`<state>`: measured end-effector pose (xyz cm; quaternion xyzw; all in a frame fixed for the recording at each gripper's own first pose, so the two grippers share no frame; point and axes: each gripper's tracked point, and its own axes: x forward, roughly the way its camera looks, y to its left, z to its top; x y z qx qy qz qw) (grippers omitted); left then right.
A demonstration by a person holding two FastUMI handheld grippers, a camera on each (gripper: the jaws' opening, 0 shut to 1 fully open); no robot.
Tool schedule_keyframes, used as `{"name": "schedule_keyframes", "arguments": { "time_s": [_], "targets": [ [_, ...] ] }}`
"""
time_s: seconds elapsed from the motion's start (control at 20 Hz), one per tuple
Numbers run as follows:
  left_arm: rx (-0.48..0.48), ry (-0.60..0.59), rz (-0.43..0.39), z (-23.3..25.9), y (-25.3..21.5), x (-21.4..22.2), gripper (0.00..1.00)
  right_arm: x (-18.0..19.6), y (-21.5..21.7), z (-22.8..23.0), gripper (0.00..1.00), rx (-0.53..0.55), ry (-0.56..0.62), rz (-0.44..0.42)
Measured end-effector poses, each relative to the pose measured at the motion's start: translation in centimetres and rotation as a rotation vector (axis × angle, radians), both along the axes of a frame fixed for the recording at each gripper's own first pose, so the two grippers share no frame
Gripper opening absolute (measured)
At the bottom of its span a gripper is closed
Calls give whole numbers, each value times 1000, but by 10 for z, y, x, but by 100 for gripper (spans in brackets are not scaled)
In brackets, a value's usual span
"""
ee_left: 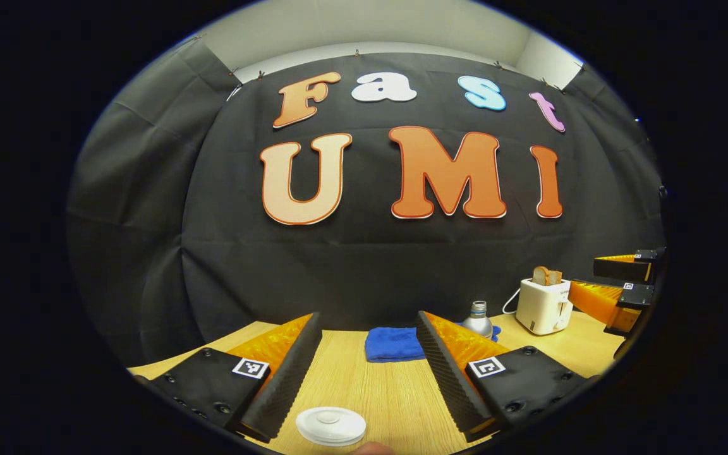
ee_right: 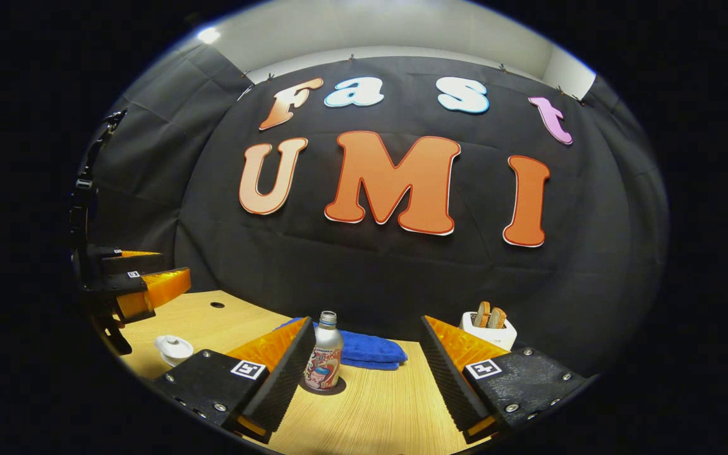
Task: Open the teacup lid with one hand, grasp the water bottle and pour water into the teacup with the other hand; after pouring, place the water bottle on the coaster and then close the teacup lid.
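The white teacup (ee_right: pixel 174 348) stands on the wooden table with its lid (ee_left: pixel 330 424) on. My left gripper (ee_left: pixel 367 316) hovers above it, open, with the lid low between its two fingers and untouched. From the right gripper view, the left gripper (ee_right: pixel 143 287) hangs a little above and behind the cup. The water bottle (ee_right: pixel 324 360), metal with a printed label, stands upright on a dark round coaster (ee_right: pixel 332 387). My right gripper (ee_right: pixel 366 322) is open, with the bottle just inside its left finger and no contact. The bottle's neck (ee_left: pixel 478 316) peeks over my left gripper's right finger.
A folded blue towel (ee_right: pixel 370 351) lies behind the bottle near the wall. A white toaster (ee_left: pixel 544 305) with bread slices stands at the back right. The right gripper (ee_left: pixel 623 284) shows at the far right edge. A small hole (ee_right: pixel 217 304) marks the table's back left.
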<state>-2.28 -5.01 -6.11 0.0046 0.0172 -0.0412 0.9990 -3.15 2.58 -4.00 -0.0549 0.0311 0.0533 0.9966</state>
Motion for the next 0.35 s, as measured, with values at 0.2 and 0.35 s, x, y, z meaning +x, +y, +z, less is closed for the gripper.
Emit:
{"name": "schedule_keyframes", "arguments": {
  "time_s": [0.2,0.35],
  "targets": [
    [13,-5,5,0,2,2,100,3,1,0,99,-6,0,1],
    [12,7,-1,-4,1,5,99,11,-5,1,99,-12,-3,4]
  ]
}}
